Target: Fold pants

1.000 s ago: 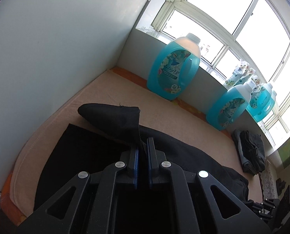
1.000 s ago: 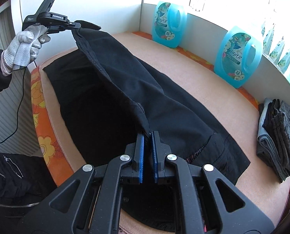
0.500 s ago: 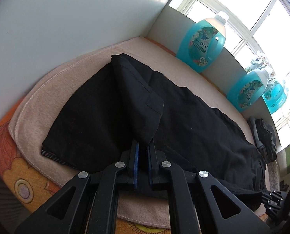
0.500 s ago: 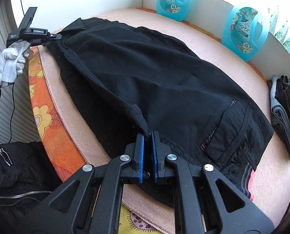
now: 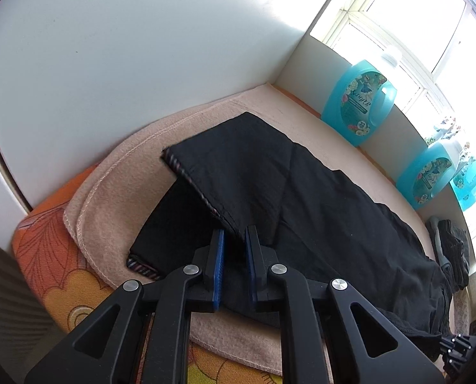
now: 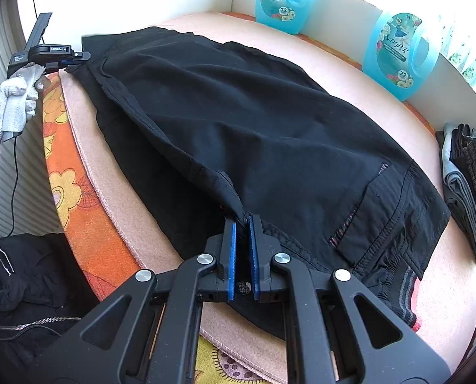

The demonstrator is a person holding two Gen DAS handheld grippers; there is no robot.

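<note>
From my left wrist view, the lower trouser leg of the pants (image 5: 302, 198) lies mostly hidden under the folded-over leg, and the waist end runs behind my left hand-held gripper (image 5: 234, 240) and out at the lower right edge. I can't tell whether any fabric sits between its parted pads. The third detergent bottle (image 5: 470, 182) is half covered by its neighbour. From my right wrist view, the folded clothes pile (image 6: 468, 179) is cut by the right edge, and the bottle labels (image 6: 395, 44) are too small for me to read properly.
</note>
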